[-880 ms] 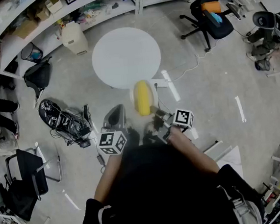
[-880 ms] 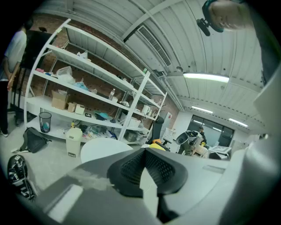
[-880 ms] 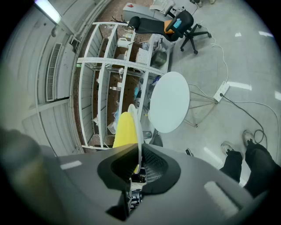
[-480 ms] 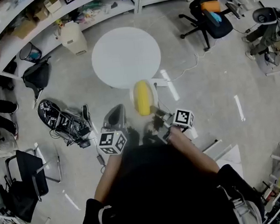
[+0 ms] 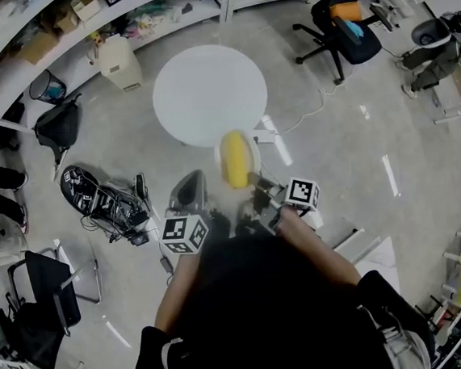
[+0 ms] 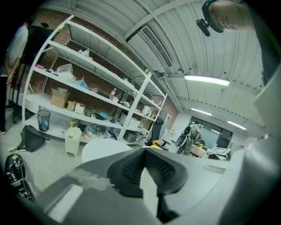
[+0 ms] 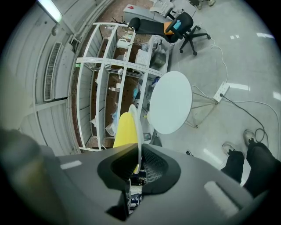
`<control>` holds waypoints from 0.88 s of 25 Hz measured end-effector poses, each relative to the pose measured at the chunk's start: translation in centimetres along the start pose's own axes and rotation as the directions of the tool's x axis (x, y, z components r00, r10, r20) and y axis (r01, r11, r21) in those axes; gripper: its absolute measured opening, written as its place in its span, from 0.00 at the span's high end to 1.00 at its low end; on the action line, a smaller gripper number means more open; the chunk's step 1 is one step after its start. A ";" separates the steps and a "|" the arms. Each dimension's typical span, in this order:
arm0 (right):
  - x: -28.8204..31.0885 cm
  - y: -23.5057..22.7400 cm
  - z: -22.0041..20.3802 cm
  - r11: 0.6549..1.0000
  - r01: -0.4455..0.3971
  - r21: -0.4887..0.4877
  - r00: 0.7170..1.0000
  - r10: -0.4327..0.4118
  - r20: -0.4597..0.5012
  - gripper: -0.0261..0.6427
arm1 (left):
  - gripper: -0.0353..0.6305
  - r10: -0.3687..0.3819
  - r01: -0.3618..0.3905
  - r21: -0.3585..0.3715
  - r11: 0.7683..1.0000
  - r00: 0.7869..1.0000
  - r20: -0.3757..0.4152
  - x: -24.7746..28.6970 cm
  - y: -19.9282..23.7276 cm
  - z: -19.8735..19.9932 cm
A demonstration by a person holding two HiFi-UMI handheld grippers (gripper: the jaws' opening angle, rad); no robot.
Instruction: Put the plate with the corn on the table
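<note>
A white plate [image 5: 248, 155] carrying a yellow corn cob [image 5: 234, 160] hangs in the air just short of the round white table [image 5: 209, 92]. My right gripper [image 5: 258, 185] is shut on the plate's near rim. In the right gripper view the plate [image 7: 137, 132] stands edge-on between the pads, with the corn [image 7: 124, 131] to its left and the table [image 7: 171, 103] beyond. My left gripper [image 5: 191, 193] floats to the left of the plate, apart from it. Its jaws [image 6: 144, 165] are shut with nothing between them, and the table [image 6: 102, 150] lies ahead.
Shelving [image 5: 77, 28] lines the far wall, with a white bin [image 5: 119, 62] and a black bag [image 5: 61, 123] before it. Black gear with cables [image 5: 102, 200] lies on the floor at left. An office chair [image 5: 347, 26] stands at the far right. A cable [image 5: 305, 112] runs by the table.
Both grippers and the plate have kept their places. Only the background at the far right edge has shifted a little.
</note>
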State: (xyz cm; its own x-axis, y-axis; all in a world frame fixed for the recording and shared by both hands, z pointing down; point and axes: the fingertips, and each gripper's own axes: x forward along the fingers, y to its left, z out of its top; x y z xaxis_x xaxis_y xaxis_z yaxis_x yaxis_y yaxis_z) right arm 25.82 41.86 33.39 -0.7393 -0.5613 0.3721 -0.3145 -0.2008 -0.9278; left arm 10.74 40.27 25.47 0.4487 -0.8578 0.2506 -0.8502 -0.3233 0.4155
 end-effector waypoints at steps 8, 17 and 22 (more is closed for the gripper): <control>3.2 2.7 -0.3 0.999 -0.042 0.003 0.999 0.042 0.035 0.92 | 0.94 -0.017 0.017 -0.008 1.000 1.000 0.018 -0.3 3.3 2.5; 5.5 4.0 0.0 1.000 -0.018 -0.005 0.999 0.019 0.038 0.92 | 0.94 -0.014 0.014 0.010 1.000 0.999 0.043 0.3 5.6 4.9; 7.6 4.7 1.2 1.000 -0.018 -0.006 1.000 0.018 0.021 0.92 | 0.94 0.000 0.000 0.006 1.000 0.998 0.058 2.0 6.7 5.8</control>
State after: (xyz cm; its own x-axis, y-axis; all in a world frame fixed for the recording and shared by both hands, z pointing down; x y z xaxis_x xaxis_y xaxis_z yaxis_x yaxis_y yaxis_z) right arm 19.46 35.72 31.79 -0.7321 -0.5814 0.3549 -0.3048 -0.1864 -0.9340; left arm 4.28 34.09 23.67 0.4319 -0.8797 0.1990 -0.8519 -0.3254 0.4104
